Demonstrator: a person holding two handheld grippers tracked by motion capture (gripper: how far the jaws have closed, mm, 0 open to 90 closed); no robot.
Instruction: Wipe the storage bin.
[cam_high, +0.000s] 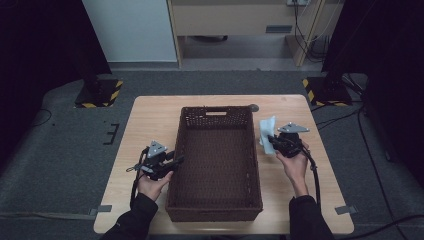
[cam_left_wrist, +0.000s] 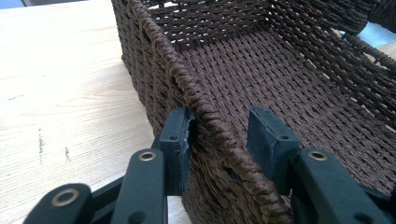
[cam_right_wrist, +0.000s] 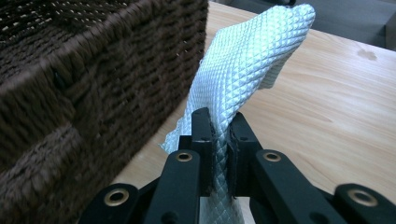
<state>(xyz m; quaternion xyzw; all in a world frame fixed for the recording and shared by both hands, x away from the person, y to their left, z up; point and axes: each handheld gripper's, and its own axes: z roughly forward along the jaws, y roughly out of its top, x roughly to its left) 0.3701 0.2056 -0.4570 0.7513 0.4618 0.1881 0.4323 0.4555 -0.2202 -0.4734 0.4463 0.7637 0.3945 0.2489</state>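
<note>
1. Where the floor is grey carpet, a pale wooden table (cam_high: 150, 125) stands with dark curtains to either side, two stand bases edged in yellow and black stripes behind it, and a light cabinet with hanging cables at the back.
2. A dark brown woven basket (cam_high: 215, 202) sits in the middle of the table, its long sides running away from the person; nothing lies inside it.
3. The left gripper (cam_left_wrist: 219, 135) straddles the basket's left rim: one jaw is outside against the wall, the other inside and apart from the weave, so the jaws stand open around the rim.
4. The right gripper (cam_right_wrist: 220, 135) is clamped on a pale blue textured cloth (cam_right_wrist: 247, 60), which rises between the jaws and stands up above the table.
5. Seen from the high view, the cloth (cam_high: 267, 132) is just beside the basket's right wall, outside it, near the far end.
</note>
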